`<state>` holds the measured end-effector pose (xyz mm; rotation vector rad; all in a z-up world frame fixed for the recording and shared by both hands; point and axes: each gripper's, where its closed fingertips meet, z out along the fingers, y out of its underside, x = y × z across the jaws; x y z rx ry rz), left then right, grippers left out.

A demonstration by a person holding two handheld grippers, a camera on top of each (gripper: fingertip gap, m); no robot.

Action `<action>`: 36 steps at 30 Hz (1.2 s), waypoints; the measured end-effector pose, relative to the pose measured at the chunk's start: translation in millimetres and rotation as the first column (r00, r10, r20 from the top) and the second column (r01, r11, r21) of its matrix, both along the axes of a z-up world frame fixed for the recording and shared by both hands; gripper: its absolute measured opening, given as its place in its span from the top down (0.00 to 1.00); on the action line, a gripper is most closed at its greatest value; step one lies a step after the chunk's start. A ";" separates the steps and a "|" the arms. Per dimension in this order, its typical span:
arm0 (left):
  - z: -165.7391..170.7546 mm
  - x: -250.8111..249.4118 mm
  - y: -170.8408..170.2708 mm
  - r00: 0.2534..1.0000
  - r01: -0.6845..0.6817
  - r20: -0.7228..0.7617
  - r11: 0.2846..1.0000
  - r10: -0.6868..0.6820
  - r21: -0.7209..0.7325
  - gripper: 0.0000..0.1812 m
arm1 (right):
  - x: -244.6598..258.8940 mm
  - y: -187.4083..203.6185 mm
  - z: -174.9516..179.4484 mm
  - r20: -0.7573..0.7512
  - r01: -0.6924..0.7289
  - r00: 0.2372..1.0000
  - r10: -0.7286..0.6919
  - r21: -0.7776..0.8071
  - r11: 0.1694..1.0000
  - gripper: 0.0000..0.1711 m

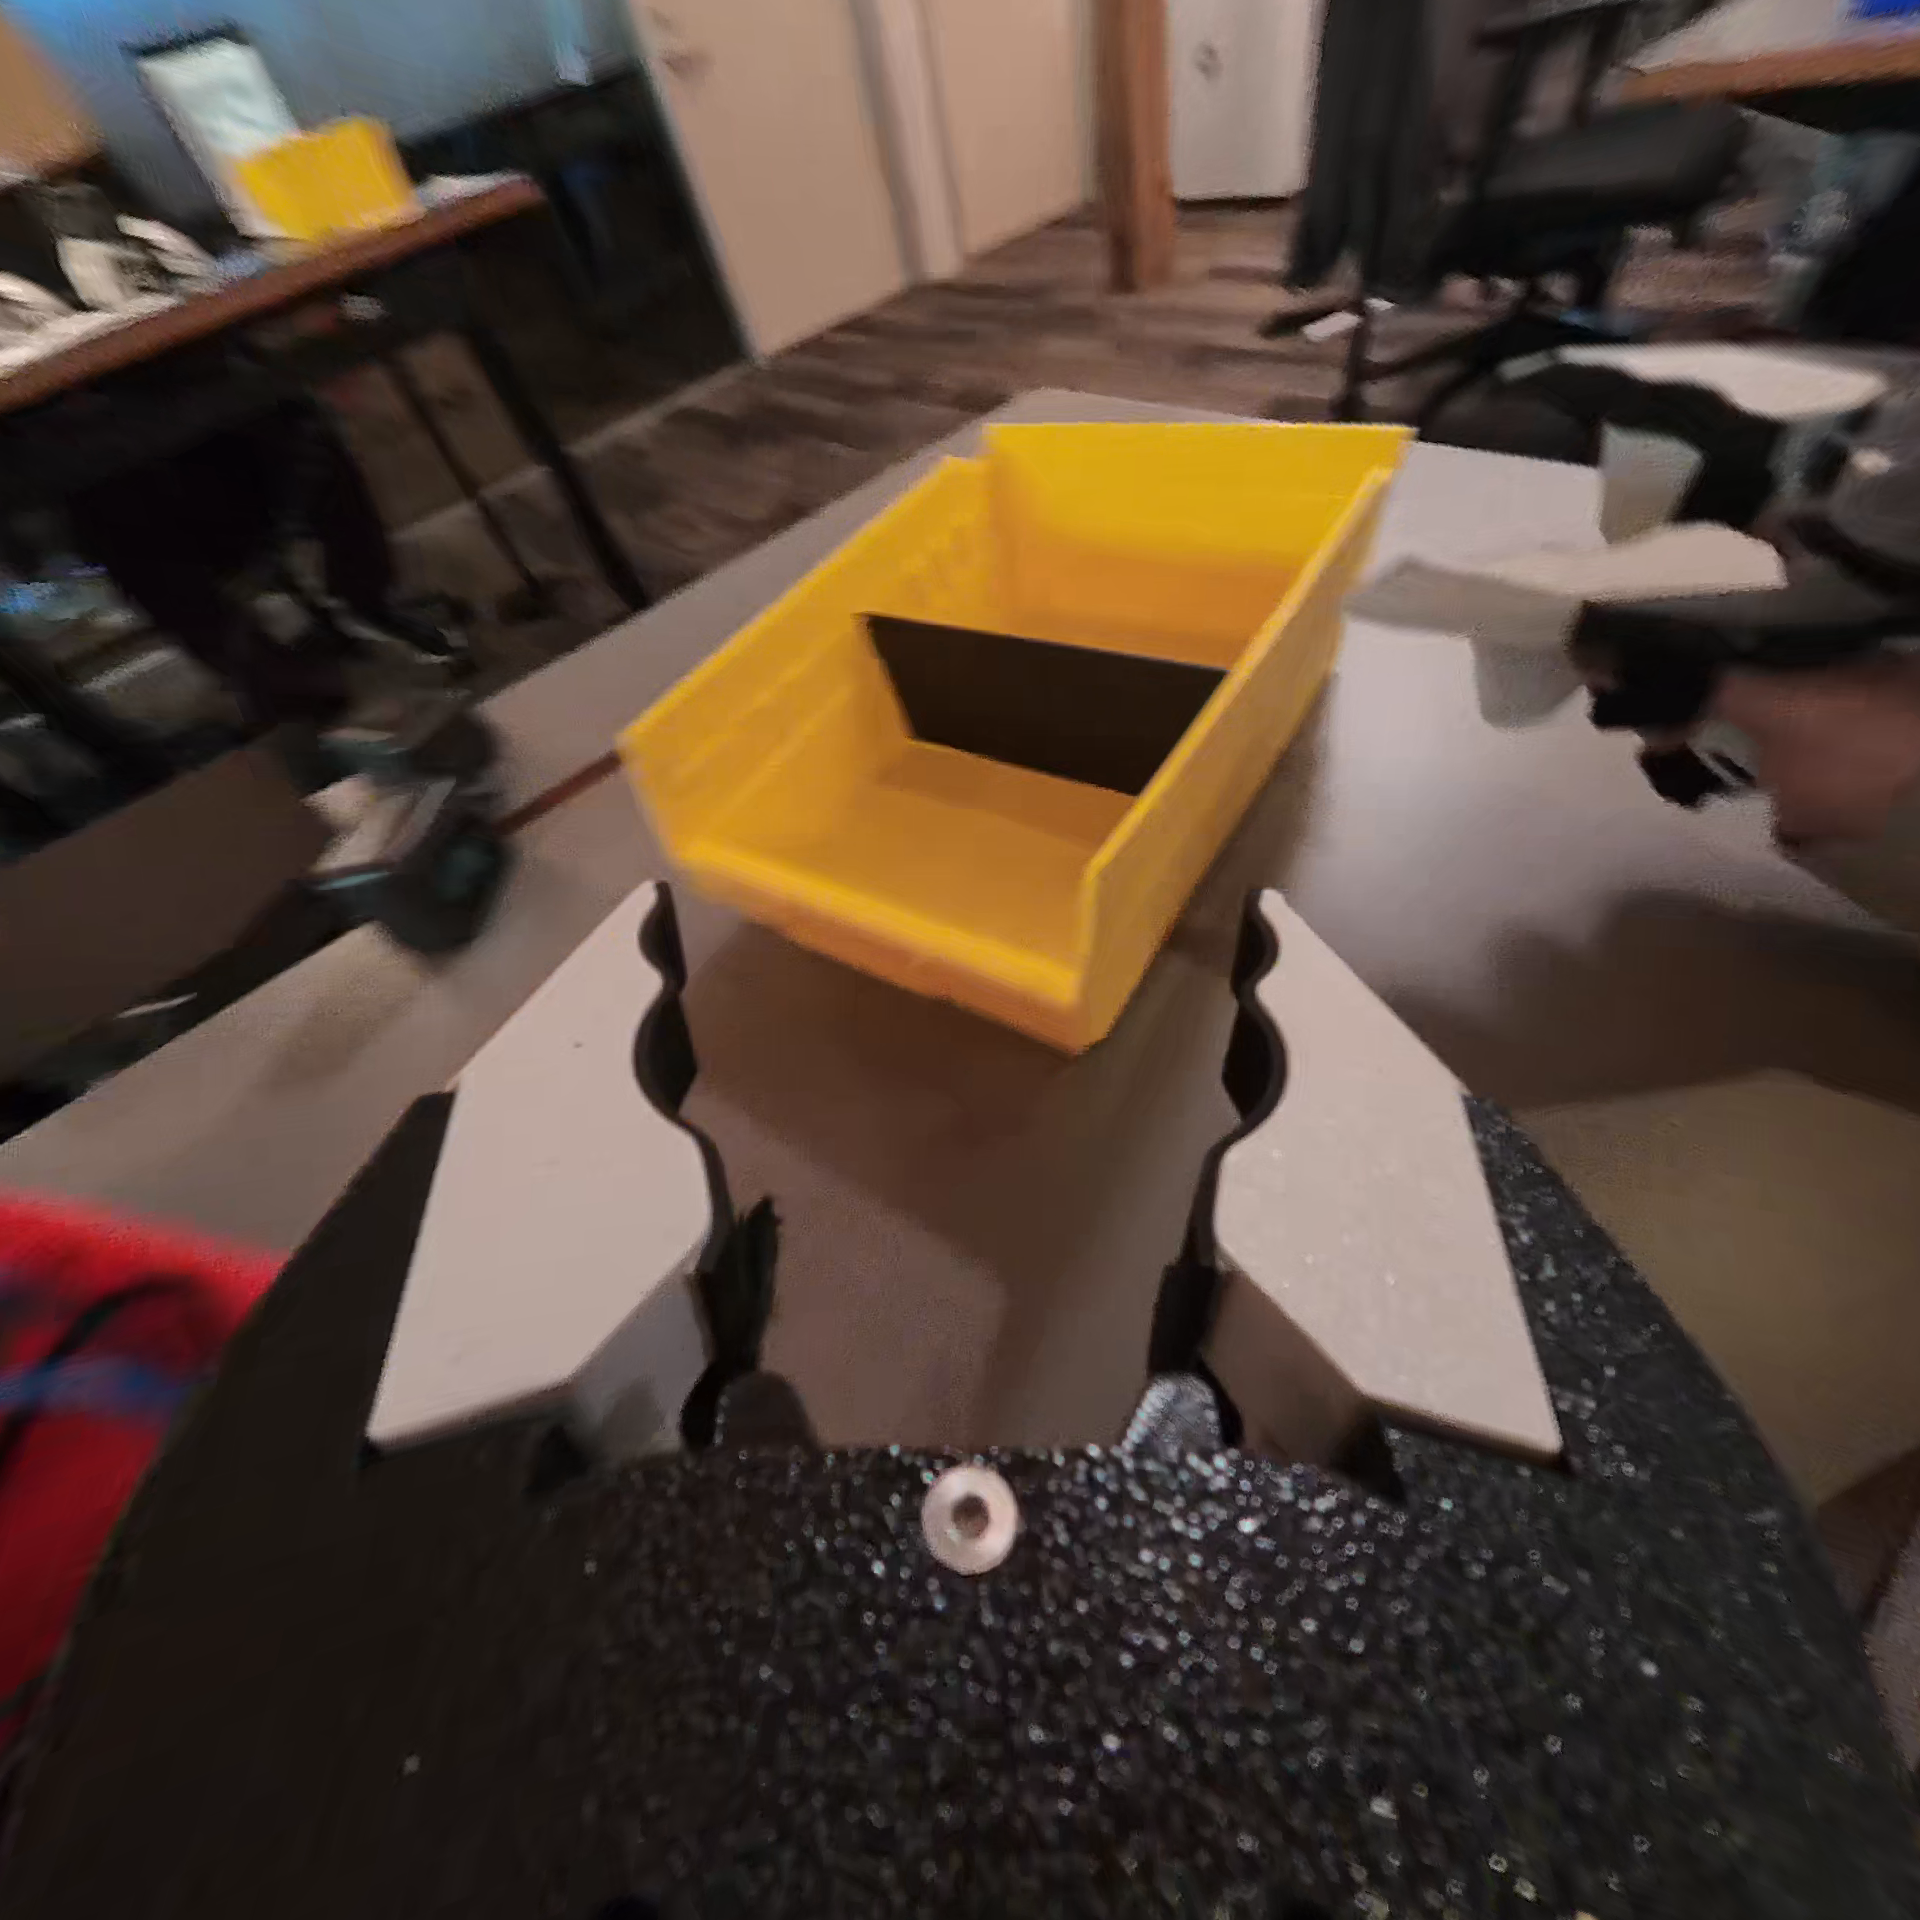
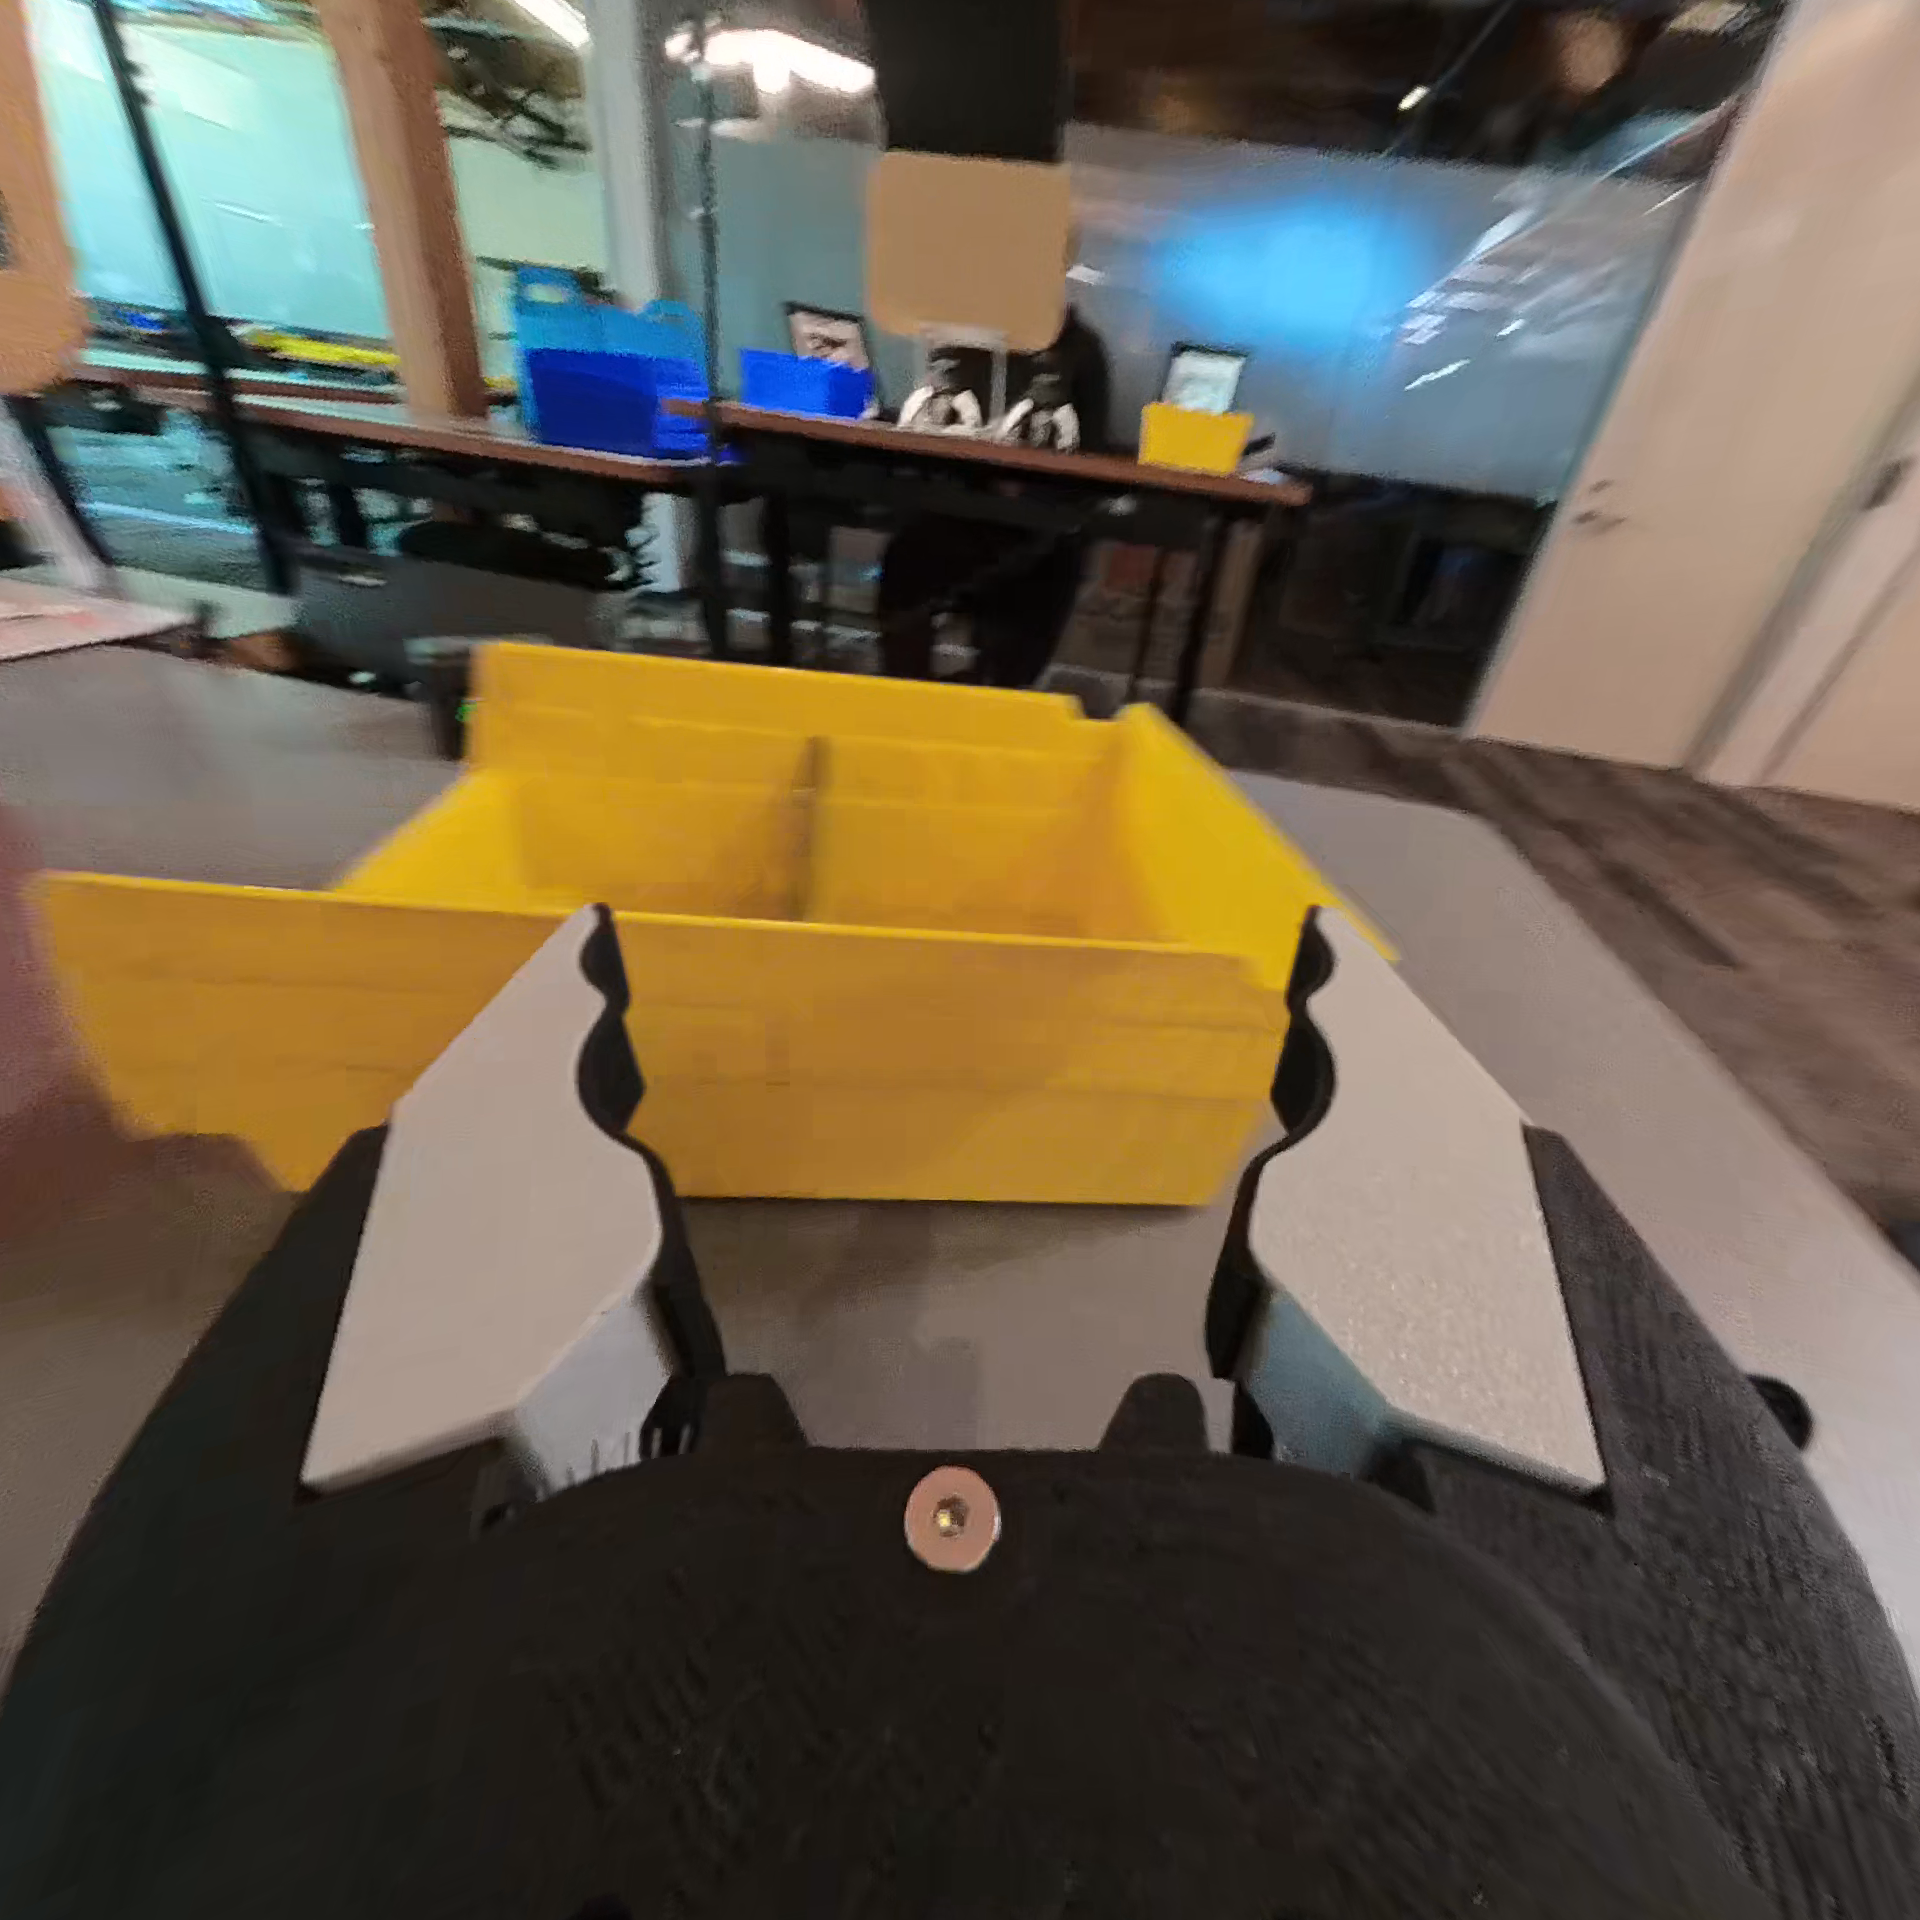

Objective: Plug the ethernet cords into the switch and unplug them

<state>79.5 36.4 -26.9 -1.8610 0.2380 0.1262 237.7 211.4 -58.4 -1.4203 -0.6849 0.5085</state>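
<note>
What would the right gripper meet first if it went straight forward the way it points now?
Most likely the long side wall of the yellow bin, which fills the gap ahead of the open right gripper. Only bare table lies before it. The height is unclear, so the gripper might pass over the rim.

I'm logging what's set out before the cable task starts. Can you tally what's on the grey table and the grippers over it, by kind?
Yellow plastic bin with a black divider, on the grey table: 1
Open two-finger grippers, left and right: 2
Ethernet cords: 0 visible
Switch: 0 visible
Total: 3
</note>
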 end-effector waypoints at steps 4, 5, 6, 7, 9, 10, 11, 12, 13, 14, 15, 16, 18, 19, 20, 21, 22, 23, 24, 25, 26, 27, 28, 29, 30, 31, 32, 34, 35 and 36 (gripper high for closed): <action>17.2 -88.1 -80.6 0.933 -0.351 -0.056 0.933 0.356 0.075 0.42 | -74.5 -55.3 -0.8 0.044 -0.107 0.993 0.111 -0.083 0.991 0.14; 14.4 -108.1 -101.8 0.897 -0.431 -0.070 0.899 0.436 0.072 0.42 | -91.5 -65.3 2.3 0.047 -0.132 0.990 0.135 -0.072 0.989 0.14; 9.2 -126.4 -122.0 0.858 -0.503 -0.082 0.862 0.507 0.062 0.42 | -107.0 -73.1 5.2 0.055 -0.152 0.987 0.154 -0.049 0.987 0.14; 1.2 -142.6 -140.3 0.821 -0.561 -0.093 0.826 0.563 0.043 0.42 | -120.2 -77.5 6.1 0.078 -0.155 0.985 0.156 -0.023 0.988 0.14; -21.4 -169.8 -171.0 0.756 -0.652 -0.109 0.758 0.646 -0.025 0.41 | -138.4 -76.0 1.6 0.149 -0.115 0.982 0.111 0.017 0.993 0.14; -34.1 -180.2 -183.7 0.729 -0.683 -0.116 0.727 0.674 -0.070 0.40 | -143.8 -72.0 -3.9 0.188 -0.084 0.979 0.078 0.020 0.996 0.14; -45.4 -188.9 -194.1 0.707 -0.708 -0.113 0.699 0.699 -0.106 0.39 | -146.5 -67.2 -10.8 0.223 -0.049 0.974 0.046 0.011 0.999 0.15; -55.5 -194.7 -201.2 0.696 -0.718 -0.099 0.682 0.712 -0.138 0.39 | -146.1 -61.8 -18.7 0.256 -0.012 0.966 0.014 -0.006 1.000 0.18; -64.6 -198.7 -206.2 0.689 -0.721 -0.081 0.672 0.720 -0.168 0.38 | -143.1 -57.4 -26.3 0.283 0.018 0.959 -0.008 -0.031 0.999 0.16; -72.6 -202.4 -209.9 0.684 -0.723 -0.071 0.662 0.726 -0.196 0.38 | -139.1 -55.5 -31.8 0.292 0.030 0.956 -0.011 -0.060 0.998 0.16; -79.9 -205.9 -213.3 0.679 -0.725 -0.072 0.652 0.731 -0.223 0.38 | -134.0 -54.9 -34.6 0.288 0.032 0.958 -0.007 -0.084 0.996 0.16; -86.2 -209.3 -216.6 0.674 -0.727 -0.077 0.641 0.735 -0.247 0.38 | -126.4 -53.9 -35.7 0.287 0.039 0.958 -0.010 -0.095 0.995 0.18; -90.3 -213.4 -219.3 0.675 -0.721 -0.051 0.643 0.736 -0.260 0.38 | -103.8 -49.0 -36.2 0.315 0.080 0.948 -0.047 -0.093 0.992 0.19; -90.1 -215.7 -220.5 0.674 -0.719 -0.035 0.644 0.738 -0.259 0.38 | -89.7 -45.3 -36.4 0.330 0.109 0.941 -0.073 -0.092 0.990 0.20; -90.9 -218.3 -222.6 0.670 -0.721 -0.034 0.640 0.742 -0.265 0.39 | -74.3 -41.3 -37.1 0.339 0.140 0.935 -0.100 -0.096 0.985 0.22; -91.9 -222.3 -226.2 0.661 -0.730 -0.047 0.628 0.749 -0.271 0.39 | -57.4 -36.7 -38.0 0.343 0.177 0.930 -0.132 -0.104 0.979 0.23; -92.2 -226.9 -230.5 0.649 -0.741 -0.060 0.613 0.759 -0.274 0.39 | -39.6 -31.2 -39.2 0.343 0.217 0.925 -0.166 -0.115 0.970 0.25; -92.1 -231.2 -234.9 0.638 -0.751 -0.068 0.600 0.767 -0.276 0.40 | -22.1 -25.5 -40.5 0.341 0.254 0.919 -0.198 -0.127 0.959 0.29; -93.0 -235.0 -239.5 0.628 -0.758 -0.076 0.588 0.774 -0.283 0.43 | -4.9 -19.0 -41.7 0.338 0.290 0.913 -0.230 -0.139 0.947 0.32; -93.8 -239.1 -244.0 0.618 -0.766 -0.082 0.575 0.782 -0.289 0.46 | 11.4 -11.6 -43.4 0.334 0.325 0.906 -0.261 -0.151 0.934 0.37; -94.8 -242.1 -247.2 0.614 -0.767 -0.082 0.570 0.785 -0.295 0.50 | 25.5 -4.6 -45.7 0.334 0.349 0.900 -0.279 -0.170 0.922 0.44; -96.0 -243.9 -248.8 0.619 -0.761 -0.075 0.573 0.782 -0.305 0.56 | 37.0 2.1 -48.1 0.335 0.364 0.897 -0.288 -0.192 0.911 0.52; -97.0 -246.0 -250.4 0.619 -0.759 -0.070 0.573 0.782 -0.310 0.61 | 46.2 8.3 -50.1 0.333 0.370 0.897 -0.289 -0.213 0.904 0.60; -97.9 -248.6 -252.5 0.616 -0.760 -0.072 0.568 0.785 -0.316 0.64 | 53.0 14.0 -51.9 0.329 0.367 0.901 -0.282 -0.234 0.900 0.68; -98.8 -249.5 -253.4 0.621 -0.755 -0.072 0.571 0.781 -0.322 0.68 | 57.6 18.8 -53.7 0.323 0.358 0.907 -0.269 -0.256 0.898 0.74; -99.6 -249.3 -253.3 0.631 -0.745 -0.066 0.580 0.773 -0.331 0.75 | 60.5 22.8 -55.5 0.317 0.343 0.914 -0.252 -0.277 0.897 0.80; -99.7 -250.3 -254.2 0.629 -0.745 -0.059 0.578 0.776 -0.333 0.79 | 61.1 25.4 -57.3 0.309 0.318 0.924 -0.224 -0.300 0.899 0.90; -101.1 -249.2 -255.1 0.634 -0.731 -0.037 0.584 0.772 -0.354 0.94 | 63.3 30.4 -59.9 0.295 0.291 0.936 -0.191 -0.346 0.892 0.98; -100.5 -249.9 -255.6 0.636 -0.728 -0.030 0.587 0.771 -0.355 0.95 | 66.6 33.7 -60.3 0.293 0.292 0.937 -0.189 -0.363 0.885 0.98; -100.8 -250.2 -255.7 0.644 -0.719 -0.025 0.594 0.765 -0.361 0.96 | 70.2 36.7 -60.4 0.293 0.294 0.938 -0.188 -0.377 0.878 0.98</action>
